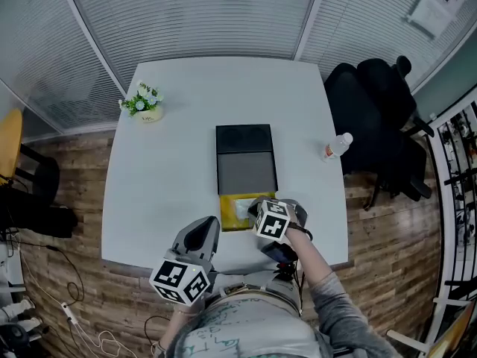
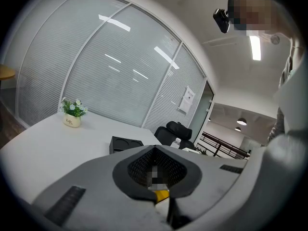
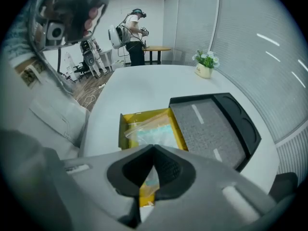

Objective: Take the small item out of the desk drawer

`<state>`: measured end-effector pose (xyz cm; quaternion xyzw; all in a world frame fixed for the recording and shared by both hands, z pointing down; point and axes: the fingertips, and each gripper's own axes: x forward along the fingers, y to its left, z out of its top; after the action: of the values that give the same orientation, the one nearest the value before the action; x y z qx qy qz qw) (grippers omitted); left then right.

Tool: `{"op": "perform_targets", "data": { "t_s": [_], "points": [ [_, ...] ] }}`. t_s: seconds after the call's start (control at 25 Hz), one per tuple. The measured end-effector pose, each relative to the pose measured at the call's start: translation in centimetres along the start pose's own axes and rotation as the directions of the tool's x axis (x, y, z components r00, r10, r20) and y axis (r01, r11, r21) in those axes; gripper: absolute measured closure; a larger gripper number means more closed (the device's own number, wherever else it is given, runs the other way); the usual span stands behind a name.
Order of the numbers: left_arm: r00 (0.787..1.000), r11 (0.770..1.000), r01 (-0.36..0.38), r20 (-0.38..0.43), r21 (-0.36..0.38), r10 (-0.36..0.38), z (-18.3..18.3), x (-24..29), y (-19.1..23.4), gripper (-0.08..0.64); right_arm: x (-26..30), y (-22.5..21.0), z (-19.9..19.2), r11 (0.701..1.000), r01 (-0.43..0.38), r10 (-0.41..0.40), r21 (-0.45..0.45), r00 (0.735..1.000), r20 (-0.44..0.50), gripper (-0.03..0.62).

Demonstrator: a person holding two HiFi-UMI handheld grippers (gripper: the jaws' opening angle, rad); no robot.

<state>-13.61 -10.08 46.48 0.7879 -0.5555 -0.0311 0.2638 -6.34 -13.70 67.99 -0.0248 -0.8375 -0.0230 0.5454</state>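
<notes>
Right gripper (image 3: 154, 149): jaws together, pinched on the near edge of the bag (image 3: 153, 133) (a thin hold, by the look).
Bag: most of it lies in the yellow drawer (image 3: 123, 129), at 12 o'clock from my jaws.
Drawer: pulled open from the black box (image 3: 211, 129), on the near side of the table (image 1: 164, 170).
Left gripper (image 2: 155, 150): jaws together, empty, at 8 o'clock from the right one in the head view.
Risk: the film may slip from the pinch on a lift, or the bag may catch the drawer wall and drag it.
Views: the right gripper view shows the pinch; the head view hides it behind the marker cube (image 1: 272, 220), yet only it shows both grippers.
</notes>
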Motion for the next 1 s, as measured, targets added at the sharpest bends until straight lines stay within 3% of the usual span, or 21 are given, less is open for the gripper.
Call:
{"op": "perform_targets", "data": {
  "t_s": [0.56,1.0],
  "points": [
    [0.999,0.999,0.036,-0.024,0.02,-0.036,-0.9,1.1,-2.0,0.562,-10.0,1.0,3.3,0.999,0.032,-0.03,-0.018,0.995,0.1,0.589],
    [0.998,0.998,0.062,-0.028,0.028,-0.061,-0.9,1.7,-3.1,0.561,-15.2,0.7,5.6,0.993,0.106,-0.097,-0.049,0.983,0.157,0.589]
  ]
}}
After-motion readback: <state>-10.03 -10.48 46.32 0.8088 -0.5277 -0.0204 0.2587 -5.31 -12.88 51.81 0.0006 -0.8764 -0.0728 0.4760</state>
